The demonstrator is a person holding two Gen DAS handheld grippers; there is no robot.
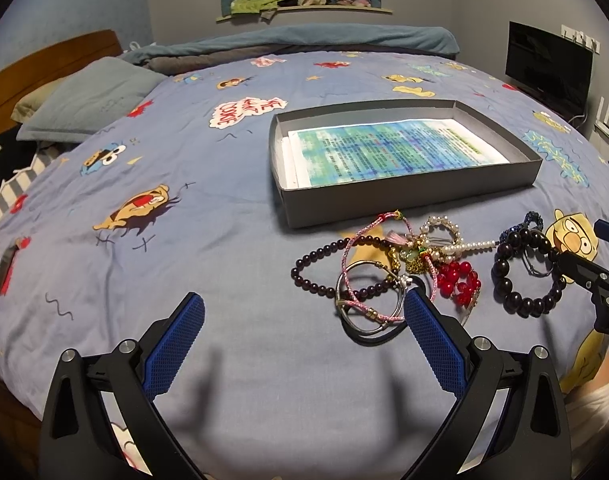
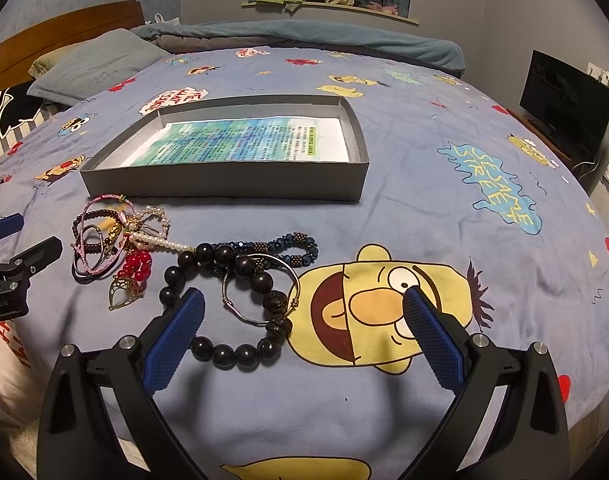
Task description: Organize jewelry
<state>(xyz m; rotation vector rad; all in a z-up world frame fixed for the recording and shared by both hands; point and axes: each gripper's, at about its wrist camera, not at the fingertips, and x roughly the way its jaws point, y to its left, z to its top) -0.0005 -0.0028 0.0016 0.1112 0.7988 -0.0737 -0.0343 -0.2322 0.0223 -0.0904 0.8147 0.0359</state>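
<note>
1. The left gripper hovers low over the bedspread, its blue-padded fingers spread wide apart with nothing between them.
2. Its right finger tip lies just beside a silver bangle and a pink cord bracelet at the near edge of a tangled jewelry pile.
3. That pile also holds a dark purple bead bracelet, red beads, a pearl strand and gold pieces, all overlapping.
4. The right gripper is likewise wide open and empty, low over the bed.
5. Its left finger overlaps the rim of a large black bead bracelet, which crosses a thin wire bangle.
6. A dark blue beaded bracelet lies just beyond, touching the black beads.
7. Farther back sits an open grey box, shallow, with a blue-green printed sheet flat inside; no jewelry shows in it.
8. Pillows and a wooden headboard lie at the far left.
</note>
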